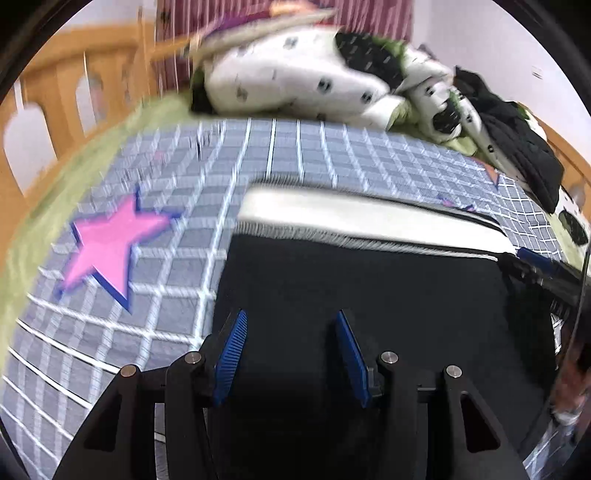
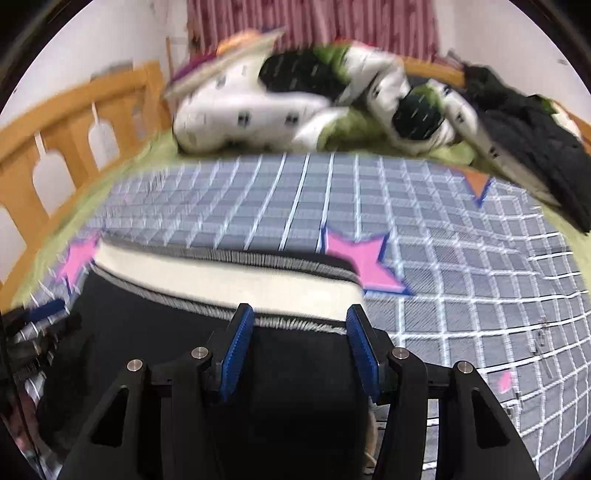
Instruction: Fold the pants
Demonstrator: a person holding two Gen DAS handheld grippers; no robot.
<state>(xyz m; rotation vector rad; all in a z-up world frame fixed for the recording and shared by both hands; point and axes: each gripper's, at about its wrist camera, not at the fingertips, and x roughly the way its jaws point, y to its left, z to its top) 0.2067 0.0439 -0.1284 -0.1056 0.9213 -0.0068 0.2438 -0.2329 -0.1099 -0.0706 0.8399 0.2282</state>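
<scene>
Black pants (image 1: pixel 332 280) with a wide white waistband (image 1: pixel 369 218) lie flat on the checked bedspread. My left gripper (image 1: pixel 291 314) hovers over the black cloth near the pants' left edge, its blue pads (image 1: pixel 232 350) apart with nothing pinched. In the right wrist view the pants (image 2: pixel 147 339) and waistband (image 2: pixel 221 275) fill the lower left. My right gripper (image 2: pixel 300 308) is open at the waistband's right end, with black cloth lying below its gap. Each gripper shows at the edge of the other's view: right gripper (image 1: pixel 535 266), left gripper (image 2: pixel 40 314).
The grey grid bedspread (image 1: pixel 166 277) bears pink stars (image 1: pixel 110 247) (image 2: pixel 365 262). A crumpled white-and-black duvet (image 1: pixel 295 81) and a black garment (image 1: pixel 524 147) are piled at the far side. A wooden bed rail (image 2: pixel 74 122) runs along the left, with a striped curtain (image 2: pixel 332 22) behind.
</scene>
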